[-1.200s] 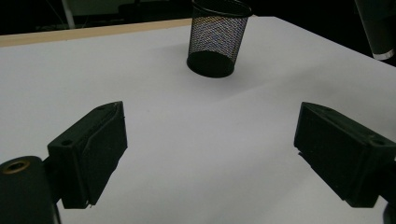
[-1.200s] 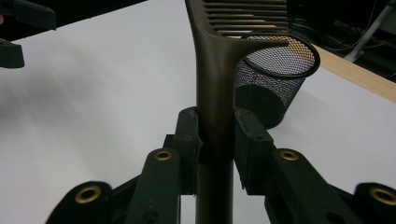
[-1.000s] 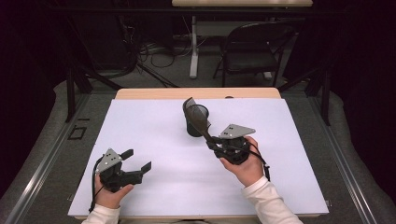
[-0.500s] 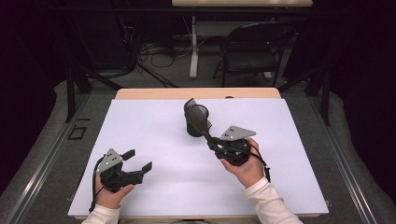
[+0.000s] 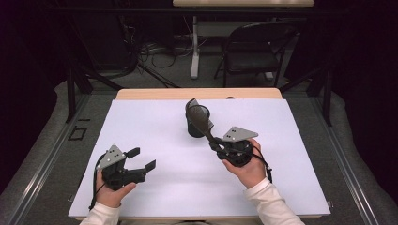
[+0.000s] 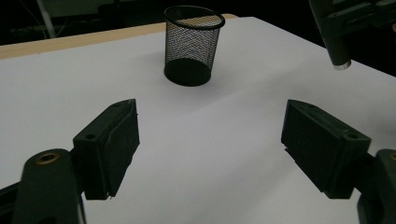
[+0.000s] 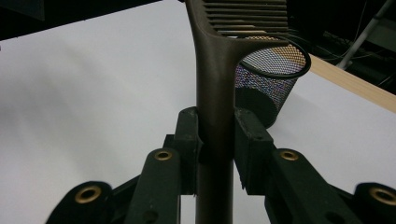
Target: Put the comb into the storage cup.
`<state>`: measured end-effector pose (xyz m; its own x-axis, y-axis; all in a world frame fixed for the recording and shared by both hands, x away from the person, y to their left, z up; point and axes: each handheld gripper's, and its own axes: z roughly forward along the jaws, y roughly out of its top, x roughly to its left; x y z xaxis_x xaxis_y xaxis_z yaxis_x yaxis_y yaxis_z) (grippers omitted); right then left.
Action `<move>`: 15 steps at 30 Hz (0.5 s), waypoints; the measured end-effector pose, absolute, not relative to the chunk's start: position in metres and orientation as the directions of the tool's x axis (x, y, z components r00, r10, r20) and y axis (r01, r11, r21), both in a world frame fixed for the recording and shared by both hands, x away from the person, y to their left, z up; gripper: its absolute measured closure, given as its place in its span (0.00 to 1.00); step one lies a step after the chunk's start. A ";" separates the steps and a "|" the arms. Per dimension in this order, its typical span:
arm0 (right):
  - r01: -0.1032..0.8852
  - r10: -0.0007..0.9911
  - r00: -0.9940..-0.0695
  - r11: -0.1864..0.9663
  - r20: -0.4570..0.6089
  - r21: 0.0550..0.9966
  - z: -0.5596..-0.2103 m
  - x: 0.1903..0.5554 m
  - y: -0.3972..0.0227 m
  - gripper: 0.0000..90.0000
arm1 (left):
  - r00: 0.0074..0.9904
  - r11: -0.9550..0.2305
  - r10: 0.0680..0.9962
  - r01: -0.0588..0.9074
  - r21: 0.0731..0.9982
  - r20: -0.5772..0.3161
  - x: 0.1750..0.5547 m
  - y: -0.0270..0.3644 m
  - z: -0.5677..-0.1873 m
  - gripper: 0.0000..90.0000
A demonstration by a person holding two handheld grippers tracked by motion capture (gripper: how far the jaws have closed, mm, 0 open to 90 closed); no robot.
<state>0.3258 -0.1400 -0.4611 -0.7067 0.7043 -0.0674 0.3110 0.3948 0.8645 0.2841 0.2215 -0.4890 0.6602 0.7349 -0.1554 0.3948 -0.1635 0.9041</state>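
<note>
At the centre of the high view, a black mesh cup [image 5: 197, 123] stands upright on the white table cover [image 5: 155, 122], toward the far edge. The right gripper [image 5: 217, 143] sits just below and right of it, clamped on the handle of a dark wide-tooth comb [image 5: 201, 119] whose toothed head leans over the cup's mouth — a hold low on the handle leaves the head free to drop in, as I read it. The left gripper [image 5: 140, 159] rests at lower left, well apart from the cup, nothing in it.

Left gripper view: both black jaws rise from the bottom corners with bare white cover between them. They have just been closing somewhat, yet a wide gap remains and they grasp nothing. The cup [image 6: 192, 44] stands at top centre, empty as far as the mesh shows; part of the other gripper hangs in at upper right. This hand looks parked, out of the way.

Right gripper view: the jaws press on the comb's handle [image 7: 215, 93] from both sides, the handle running straight up the middle. The teeth spread at the top edge, over the cup's rim [image 7: 273, 63] at upper right — lined up for lowering, not yet inside.
</note>
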 end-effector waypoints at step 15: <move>0.294 0.701 -0.709 0.397 -0.080 0.870 -0.461 0.325 -0.139 0.81 | 0.679 -0.139 0.705 0.414 0.900 -0.204 0.306 0.205 -0.459 0.31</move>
<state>0.3246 -0.1387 -0.4611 -0.7092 0.7005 -0.0797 0.2941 0.3966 0.8696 0.3055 0.2054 -0.4590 0.6795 0.7047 -0.2041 0.4142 -0.1388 0.8995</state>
